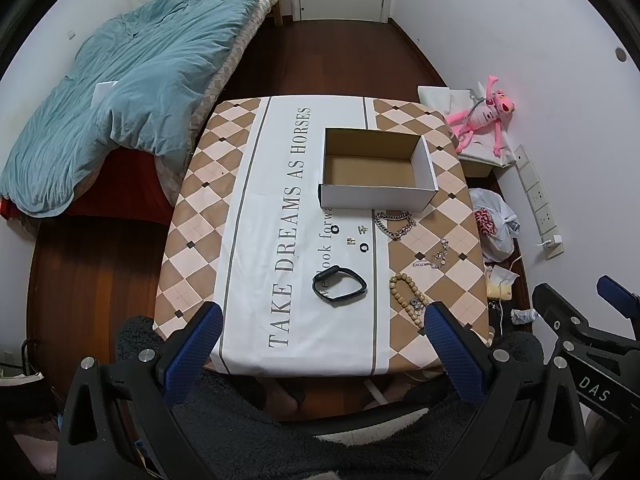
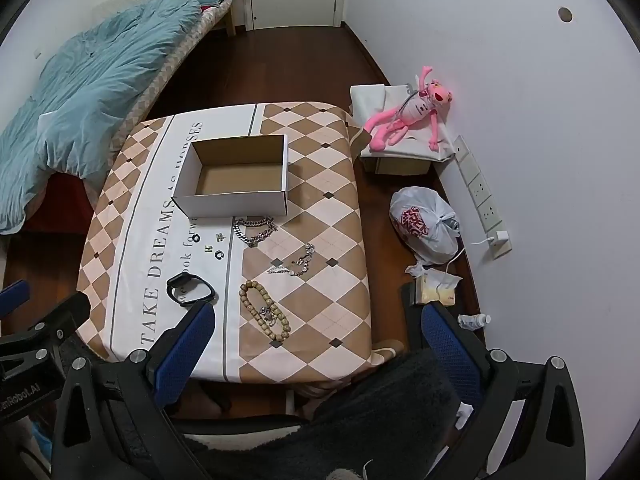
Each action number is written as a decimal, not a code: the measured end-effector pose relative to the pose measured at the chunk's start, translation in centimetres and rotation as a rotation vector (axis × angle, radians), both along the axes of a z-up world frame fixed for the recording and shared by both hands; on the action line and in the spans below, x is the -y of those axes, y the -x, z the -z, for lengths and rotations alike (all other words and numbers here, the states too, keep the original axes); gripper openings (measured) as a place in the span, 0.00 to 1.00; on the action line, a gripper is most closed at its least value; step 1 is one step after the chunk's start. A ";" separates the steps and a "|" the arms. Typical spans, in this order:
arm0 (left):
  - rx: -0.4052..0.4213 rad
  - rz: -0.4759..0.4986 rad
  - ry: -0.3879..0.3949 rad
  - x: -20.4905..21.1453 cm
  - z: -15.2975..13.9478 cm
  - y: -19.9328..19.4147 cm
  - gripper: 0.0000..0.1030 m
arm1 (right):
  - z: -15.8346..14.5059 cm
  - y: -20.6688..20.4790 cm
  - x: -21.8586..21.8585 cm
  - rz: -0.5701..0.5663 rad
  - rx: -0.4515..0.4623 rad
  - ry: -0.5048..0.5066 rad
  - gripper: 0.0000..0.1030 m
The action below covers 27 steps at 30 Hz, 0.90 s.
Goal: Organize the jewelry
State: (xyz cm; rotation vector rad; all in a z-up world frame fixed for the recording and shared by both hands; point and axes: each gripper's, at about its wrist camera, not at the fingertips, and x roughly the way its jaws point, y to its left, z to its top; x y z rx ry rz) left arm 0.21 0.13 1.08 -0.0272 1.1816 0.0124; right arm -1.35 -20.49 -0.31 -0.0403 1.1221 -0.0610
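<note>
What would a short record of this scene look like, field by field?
setting: bedroom, table with patterned cloth
box: open, nothing visible inside, far side of the jewelry
jewelry on cloth: silver chain, thin bracelet, bead bracelet, black band, small rings and charms
left gripper: open, holds nothing, above the near table edge
right gripper: open, holds nothing
progress: nothing in the box yet
off table: pink plush, plastic bag, bed
</note>
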 end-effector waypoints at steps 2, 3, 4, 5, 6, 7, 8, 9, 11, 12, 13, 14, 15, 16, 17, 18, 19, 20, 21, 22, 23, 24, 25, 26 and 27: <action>0.000 0.000 0.000 0.0 0.0 0.0 1.00 | 0.0 0.0 0.0 -0.001 0.000 0.000 1.00; -0.001 -0.002 0.001 -0.1 0.0 0.0 1.00 | 0.0 0.0 -0.1 -0.002 0.000 0.001 1.00; 0.002 0.000 -0.002 0.0 0.1 0.1 1.00 | 0.0 0.0 -0.1 -0.002 0.000 0.000 1.00; 0.003 0.001 -0.002 0.0 0.1 0.1 1.00 | -0.1 0.0 0.0 0.000 0.000 -0.001 1.00; 0.003 0.001 -0.001 0.0 0.1 0.1 1.00 | -0.1 0.0 0.0 0.000 0.001 0.000 1.00; 0.004 0.002 0.000 0.0 0.0 0.1 1.00 | 0.1 0.1 0.0 0.000 0.001 0.000 1.00; 0.005 0.002 0.000 0.0 0.1 0.1 1.00 | 0.2 0.2 0.0 -0.001 0.002 0.000 1.00; 0.006 0.003 0.000 0.0 0.1 0.1 1.00 | -0.1 -0.1 0.3 0.001 0.004 -0.001 1.00; 0.004 0.001 0.001 0.0 0.0 0.1 1.00 | -0.2 -0.2 0.2 0.000 0.007 0.001 1.00; 0.004 0.002 0.000 0.0 0.0 0.1 1.00 | -0.2 -0.2 0.2 0.001 0.005 0.001 1.00; 0.003 0.002 -0.001 0.0 0.0 0.1 1.00 | -0.3 -0.2 0.2 0.001 0.005 0.003 1.00; 0.002 0.003 -0.001 0.0 0.0 0.0 1.00 | -0.4 -0.1 0.2 0.001 0.005 0.002 1.00; 0.003 0.002 0.001 0.0 -0.1 0.1 1.00 | -0.6 -0.1 0.1 0.001 0.005 0.002 1.00; 0.004 0.001 -0.002 0.1 0.0 0.1 1.00 | -0.5 -0.1 0.1 0.000 0.004 0.001 1.00; 0.004 0.001 -0.003 0.1 0.0 0.0 1.00 | -0.4 0.0 0.2 0.000 0.006 0.000 1.00; 0.004 0.001 -0.001 0.1 0.0 0.1 1.00 | -0.6 -0.1 0.1 -0.002 0.007 0.001 1.00; 0.005 0.001 -0.001 0.1 0.0 0.1 1.00 | -0.6 -0.2 0.1 -0.002 0.008 0.000 1.00; 0.006 0.001 -0.002 0.1 0.0 0.0 1.00 | -0.7 -0.2 0.0 -0.002 0.008 0.000 1.00; 0.008 0.001 -0.002 0.1 -0.1 0.0 1.00 | -0.8 -0.3 -0.1 -0.005 0.009 0.001 1.00; 0.008 0.000 -0.002 0.1 -0.1 0.0 1.00 | -1.1 -0.2 -0.1 -0.007 0.010 0.002 1.00; 0.008 0.000 -0.001 0.2 -0.1 0.0 1.00 | -0.7 0.0 0.0 -0.006 0.012 0.000 1.00; 0.009 -0.001 -0.001 0.2 -0.2 0.0 1.00 | -0.8 0.0 0.0 -0.008 0.013 0.000 1.00; 0.008 0.001 -0.003 0.2 -0.2 0.0 1.00 | -0.8 0.0 0.0 -0.008 0.013 0.000 1.00; 0.008 0.001 -0.002 0.1 -0.2 0.0 1.00 | -0.9 0.0 0.0 -0.008 0.014 0.000 1.00; 0.009 0.001 -0.002 0.2 -0.2 0.0 1.00 | -1.0 0.0 0.0 -0.008 0.016 0.001 1.00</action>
